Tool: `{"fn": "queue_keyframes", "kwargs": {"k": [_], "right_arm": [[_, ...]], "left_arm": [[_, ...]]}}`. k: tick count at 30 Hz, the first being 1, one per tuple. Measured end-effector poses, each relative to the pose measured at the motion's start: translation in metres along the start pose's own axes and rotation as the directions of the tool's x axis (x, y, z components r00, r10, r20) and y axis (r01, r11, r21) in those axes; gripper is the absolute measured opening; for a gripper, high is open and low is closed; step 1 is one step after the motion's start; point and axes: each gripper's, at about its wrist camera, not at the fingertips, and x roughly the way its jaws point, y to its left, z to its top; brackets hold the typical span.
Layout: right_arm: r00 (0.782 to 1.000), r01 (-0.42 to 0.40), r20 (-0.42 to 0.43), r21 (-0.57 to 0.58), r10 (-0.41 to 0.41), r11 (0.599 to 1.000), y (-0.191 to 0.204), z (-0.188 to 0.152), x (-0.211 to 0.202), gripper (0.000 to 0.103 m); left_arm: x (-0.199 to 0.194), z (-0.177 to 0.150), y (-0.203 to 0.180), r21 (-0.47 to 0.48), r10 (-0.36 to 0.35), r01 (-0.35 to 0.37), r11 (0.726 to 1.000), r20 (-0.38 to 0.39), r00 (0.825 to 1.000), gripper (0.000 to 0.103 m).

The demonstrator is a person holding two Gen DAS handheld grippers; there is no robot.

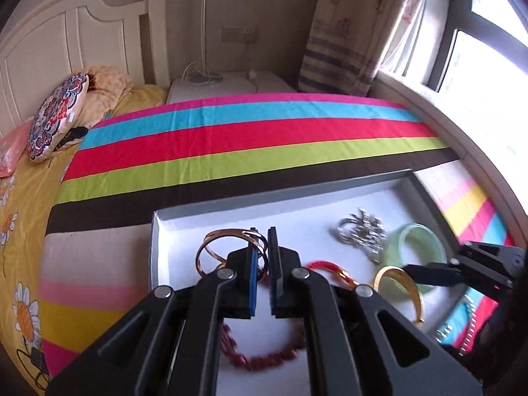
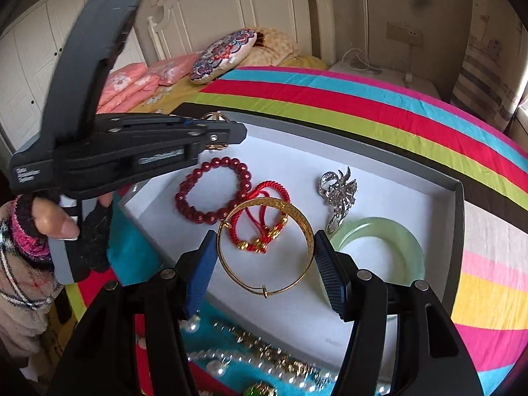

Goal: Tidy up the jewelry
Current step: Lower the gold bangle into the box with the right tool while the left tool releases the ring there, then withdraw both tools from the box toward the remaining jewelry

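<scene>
Fingers of the left gripper (image 1: 263, 257) stand nearly together with only a narrow slot between the blue pads, and the rim of a rose-gold bangle (image 1: 211, 247) passes through that slot; whether the pads actually press the metal cannot be told, since the bangle's far loop also seems to sit on the white floor of the tray (image 1: 184, 227). From the right wrist camera the same gripper (image 2: 231, 133) reaches in from the left over the tray's far corner, held by a hand (image 2: 56, 221) in a knitted fingerless glove.

The right gripper (image 2: 265, 257) is spread wide and holds nothing. Its blue pads sit on either side of a gold bangle (image 2: 264, 247) that lies flat in the tray, apart from both pads.

Inside the gold bangle's ring and overlapping its far edge lies a red cord bracelet (image 2: 264, 217) with gold beads. Just beyond it to the left is a dark red bead bracelet (image 2: 211, 194). A silver brooch (image 2: 340, 194) lies to the right, touching or just beside a pale green jade bangle (image 2: 379, 247) near the tray's right wall.

Outside the tray, on the striped blanket (image 2: 363, 99) below the right gripper, lies a pearl necklace (image 2: 257, 366) tangled with a gold chain, blurred.
</scene>
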Motion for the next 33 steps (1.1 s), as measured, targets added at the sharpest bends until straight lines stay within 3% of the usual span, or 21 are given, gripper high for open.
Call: {"fn": "queue_keyframes", "kwargs": {"k": [11, 13, 14, 16, 20, 22, 25, 27, 29, 33], "right_arm": [[0.999, 0.044, -0.005, -0.004, -0.044, 0.999, 0.004, 0.000, 0.016, 0.059], [0.999, 0.036, -0.001, 0.007, -0.036, 0.999, 0.003, -0.003, 0.015, 0.059], [1.000, 0.031, 0.002, 0.011, -0.031, 0.999, 0.003, -0.005, 0.014, 0.060], [1.000, 0.012, 0.007, 0.011, -0.012, 1.000, 0.002, -0.006, 0.010, 0.065], [0.999, 0.014, 0.043, 0.016, -0.014, 1.000, 0.002, -0.008, -0.006, 0.080], [0.996, 0.018, 0.083, 0.026, -0.020, 1.000, -0.001, -0.010, -0.024, 0.080], [0.988, 0.019, 0.152, 0.047, -0.026, 0.999, -0.012, -0.019, -0.056, 0.081], [0.980, 0.047, 0.191, 0.055, -0.057, 0.997, -0.019, -0.027, -0.076, 0.087], [0.968, 0.098, 0.224, 0.061, -0.110, 0.993, -0.028, -0.041, -0.096, 0.087], [0.957, 0.159, 0.231, 0.089, -0.176, 0.983, -0.046, -0.068, -0.111, 0.087]], "left_arm": [[0.035, 0.017, 0.011, 0.006, 0.044, -0.044, 0.999, -0.082, 0.996, 0.010], [0.035, 0.017, 0.011, 0.002, 0.049, -0.049, 0.999, -0.085, 0.995, 0.023], [0.034, 0.017, 0.011, -0.003, 0.047, -0.047, 0.999, -0.081, 0.996, 0.041], [0.029, 0.015, 0.013, -0.013, 0.038, -0.039, 0.999, -0.064, 0.997, 0.063], [0.008, 0.012, 0.013, -0.028, 0.016, -0.017, 0.999, -0.010, 1.000, 0.087], [-0.008, 0.008, 0.010, -0.021, 0.027, -0.027, 0.999, 0.027, 0.999, 0.092], [-0.044, -0.005, 0.002, 0.008, 0.095, -0.097, 0.995, 0.126, 0.987, 0.101], [-0.074, -0.021, -0.002, 0.004, 0.156, -0.160, 0.987, 0.211, 0.965, 0.101], [-0.096, -0.039, -0.004, -0.022, 0.178, -0.179, 0.984, 0.260, 0.949, 0.101], [-0.118, -0.078, -0.005, -0.070, 0.207, -0.195, 0.978, 0.267, 0.941, 0.101]]}}
